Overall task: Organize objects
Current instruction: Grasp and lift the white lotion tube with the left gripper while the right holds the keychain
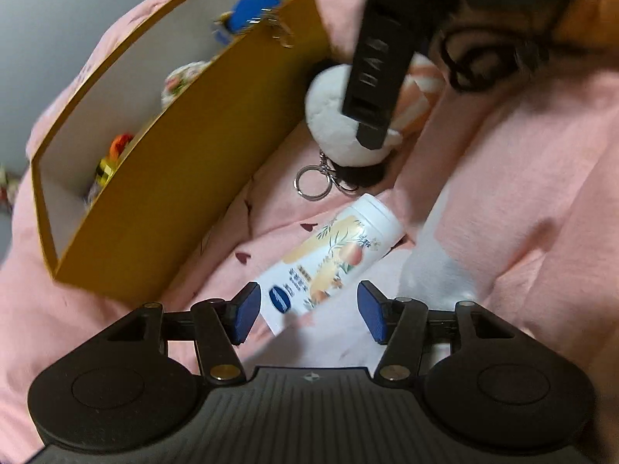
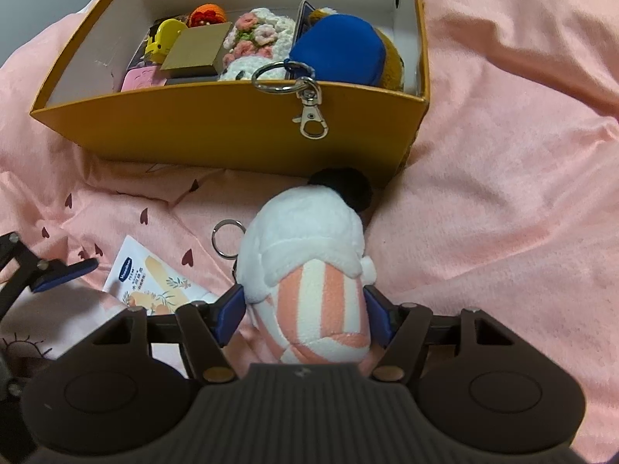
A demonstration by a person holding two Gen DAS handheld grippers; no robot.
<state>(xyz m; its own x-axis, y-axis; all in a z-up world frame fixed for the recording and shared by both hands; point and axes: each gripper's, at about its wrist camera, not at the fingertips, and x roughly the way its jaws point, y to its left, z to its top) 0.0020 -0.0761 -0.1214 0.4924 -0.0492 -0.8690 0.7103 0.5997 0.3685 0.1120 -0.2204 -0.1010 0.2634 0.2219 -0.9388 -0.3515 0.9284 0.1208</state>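
Plush toy (image 2: 309, 270) fills the lower middle of the right wrist view: a white, fleecy body with a peach-and-white striped lower part, a black pompom at its far end, and a metal key ring (image 2: 226, 239) poking out at its left. The right gripper (image 2: 305, 315) has its jaws pressed against the striped part on both sides, grasping the toy. It lies on the pink bedsheet (image 2: 503, 193), just in front of the yellow box (image 2: 232, 123).

In the left wrist view the same toy (image 1: 340, 123) sits upper middle, partly covered by the dark arm of the other gripper crossing over it; its ring (image 1: 311, 183) lies on the sheet below.

A white tube (image 1: 332, 259) printed with peaches and a blue logo lies slanted in the centre of that view, its flat end between the blue pads of the left gripper (image 1: 309, 313). The jaws stand apart, released, with gaps visible on either side of the tube.

Inside the box, upper middle of the right view, are a blue pouch (image 2: 340, 54) whose clasp and ring hang over the near wall, a crocheted flower piece (image 2: 255, 42), a small brown carton (image 2: 197, 52), a yellow item (image 2: 162, 40) and an orange knitted one (image 2: 207, 15). Much of these is hidden behind the near wall or under each other, and I cannot make out what the yellow and orange pieces are. The tube's cap end in the right view is cut off by the gripper body. The upper right of the left view is blurred and dark.
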